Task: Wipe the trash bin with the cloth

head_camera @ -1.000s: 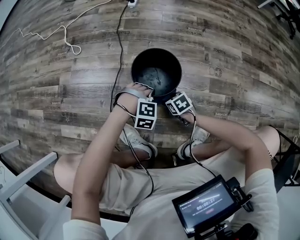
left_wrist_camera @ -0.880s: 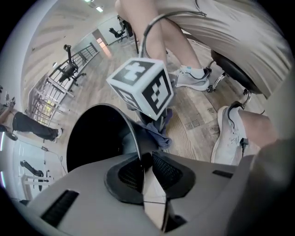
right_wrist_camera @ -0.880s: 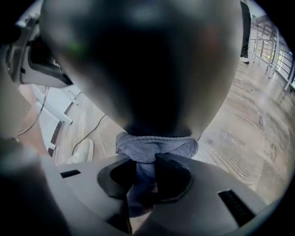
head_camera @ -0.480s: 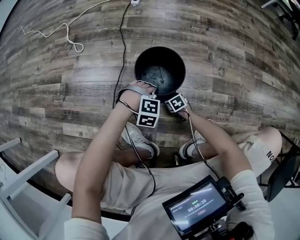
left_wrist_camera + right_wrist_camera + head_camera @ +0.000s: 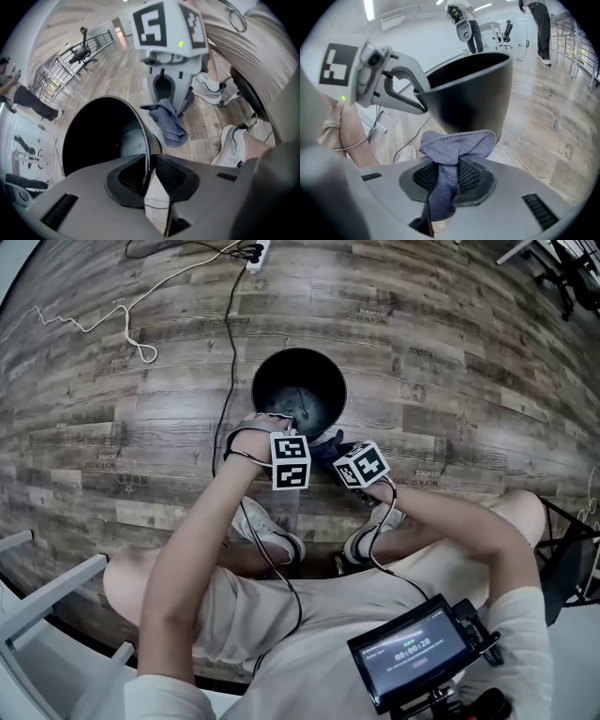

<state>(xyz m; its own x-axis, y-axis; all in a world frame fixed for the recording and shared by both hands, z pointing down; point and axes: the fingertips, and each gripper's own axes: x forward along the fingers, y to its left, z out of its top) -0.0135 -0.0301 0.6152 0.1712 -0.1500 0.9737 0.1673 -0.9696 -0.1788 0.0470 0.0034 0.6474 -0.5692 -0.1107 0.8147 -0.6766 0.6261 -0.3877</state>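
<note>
One plank floor [image 5: 469, 352] carries everything I have under observation. On it stands the trash bin [image 5: 281, 381], black, round and upright, mouth open to the head view, directly ahead of the seated person's white shoes [image 5: 272, 531]. A black cable [image 5: 228, 343] runs along the floor just left of the bin, and a white cord [image 5: 122, 320] lies well apart from it, further left. The left tongs [image 5: 149, 164] point steeply down at the near rim. I note the thin bin wall standing between the pads, one pad inside and one outside, pressed on it; the jaws have just been opening slightly, yet the rim is gripped. The right tongs [image 5: 449, 168] are clamped tight on the cloth [image 5: 454, 143], a blue-grey piece bunched into a knot-like wad ahead of the jaw tips, with a tail hanging behind them. That wad sits low at the bin's outer wall, on the side nearest the person. Whether it touches the wall or only hangs just beside it, I cannot confirm.
</note>
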